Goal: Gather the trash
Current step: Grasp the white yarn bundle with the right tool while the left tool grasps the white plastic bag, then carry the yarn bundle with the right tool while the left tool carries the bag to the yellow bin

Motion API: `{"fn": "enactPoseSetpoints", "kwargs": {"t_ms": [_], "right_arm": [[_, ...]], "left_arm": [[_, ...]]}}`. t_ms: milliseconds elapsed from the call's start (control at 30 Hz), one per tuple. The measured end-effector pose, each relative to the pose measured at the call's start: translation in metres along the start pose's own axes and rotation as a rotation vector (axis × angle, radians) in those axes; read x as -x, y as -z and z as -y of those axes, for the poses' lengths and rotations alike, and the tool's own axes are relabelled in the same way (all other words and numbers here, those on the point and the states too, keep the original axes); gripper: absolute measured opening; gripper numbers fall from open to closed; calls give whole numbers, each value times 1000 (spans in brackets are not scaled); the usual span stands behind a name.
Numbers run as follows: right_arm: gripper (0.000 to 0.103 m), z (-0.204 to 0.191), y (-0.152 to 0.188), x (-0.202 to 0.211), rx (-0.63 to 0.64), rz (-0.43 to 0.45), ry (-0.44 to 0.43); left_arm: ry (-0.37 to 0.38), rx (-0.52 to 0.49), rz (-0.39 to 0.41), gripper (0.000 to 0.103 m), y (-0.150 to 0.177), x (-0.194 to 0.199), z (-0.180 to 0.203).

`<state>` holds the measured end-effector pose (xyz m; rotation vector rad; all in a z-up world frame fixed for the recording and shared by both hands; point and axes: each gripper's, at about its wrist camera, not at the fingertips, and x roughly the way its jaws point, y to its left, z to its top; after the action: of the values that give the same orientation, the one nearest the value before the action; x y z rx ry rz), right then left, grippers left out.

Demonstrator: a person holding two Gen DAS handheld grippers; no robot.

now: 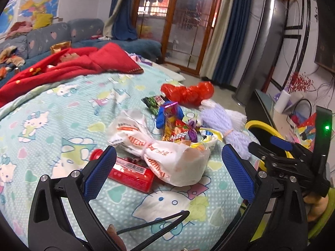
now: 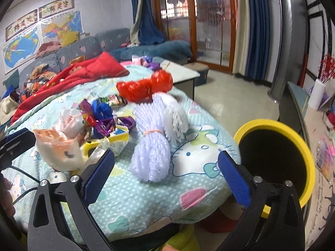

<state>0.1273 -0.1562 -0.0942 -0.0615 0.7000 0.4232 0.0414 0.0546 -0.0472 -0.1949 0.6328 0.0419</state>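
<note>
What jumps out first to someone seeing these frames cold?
A heap of crumpled wrappers and plastic bags sits mid-bed on the pale blue cartoon-cat bedsheet. A yellow-rimmed black bin waits off the bed's right edge, and both open blue-padded grippers, left gripper and right gripper, hover before the trash.

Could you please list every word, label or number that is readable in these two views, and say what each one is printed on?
White plastic bag with orange print: orange lettering, crumpled, too distorted to read.
Red flat packet: a barcode label, digits too small to read.
Colourful snack wrapper: white lettering, blurred, not readable.
Framed banners on the wall: large characters, too blurred to read.
Yellow-and-white wrapper: small print, unreadable.
</note>
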Motion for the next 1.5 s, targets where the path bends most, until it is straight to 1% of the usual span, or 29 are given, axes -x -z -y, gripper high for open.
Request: {"fn": "enactPoseSetpoints", "kwargs": {"t_ms": [33,67,167,233,267,333,367,400,433,500,533,567,633,667,700,800,900,1067,1233,1333,1500], "right_arm": [[87,-1,1,-7,4,-20,-8],[86,-2,1,-11,7,-31,-13],[77,-4,2,-25,16,-65,-33],[65,-6,4,-30,18,-85,-54],[62,-6,5,-33,13,-100,-68],[50,-7,7,-37,8,-119,-87],[47,-7,7,-38,12,-122,-91],[41,-9,8,-39,19,-123,-99],[38,-10,8,-38,22,-124,-108],[34,-11,9,-37,27,-127,-126],[33,-11,9,-37,25,-130,-133],[32,-11,10,-37,20,-136,-141],[30,-10,10,-36,17,-141,-147],[29,-10,11,-35,17,-143,-148],[28,-10,10,-35,18,-141,-146],[27,-11,9,-29,16,-121,-144],[26,-12,5,-23,22,-95,-136],[26,-14,-1,-11,23,-52,-152],[26,-12,-11,6,27,7,-153],[26,-8,-17,15,22,36,-146],[26,10,-25,31,-23,75,-128]], "left_arm": [[3,-3,-12,93,0,-4,1],[8,-1,-23,93,0,-8,1],[26,15,-45,93,0,-16,0],[35,24,-56,92,0,-19,-1],[41,27,-61,92,1,-20,-2],[47,32,-69,87,1,-22,-3],[54,39,-73,83,2,-23,-4],[59,43,-77,78,2,-24,-5],[63,44,-80,76,2,-24,-5],[74,47,-83,63,3,-24,-6],[79,46,-85,61,3,-24,-6],[86,48,-85,56,3,-23,-6],[101,51,-86,51,3,-22,-7],[104,48,-84,47,4,-21,-7],[107,48,-81,40,4,-20,-7],[113,60,-68,33,4,-16,-12],[118,71,-41,29,0,-10,-17],[118,71,18,27,-7,3,-21],[128,48,73,26,-16,19,-15],[148,36,87,26,-20,24,-7],[196,-8,96,26,-25,28,16]]}}
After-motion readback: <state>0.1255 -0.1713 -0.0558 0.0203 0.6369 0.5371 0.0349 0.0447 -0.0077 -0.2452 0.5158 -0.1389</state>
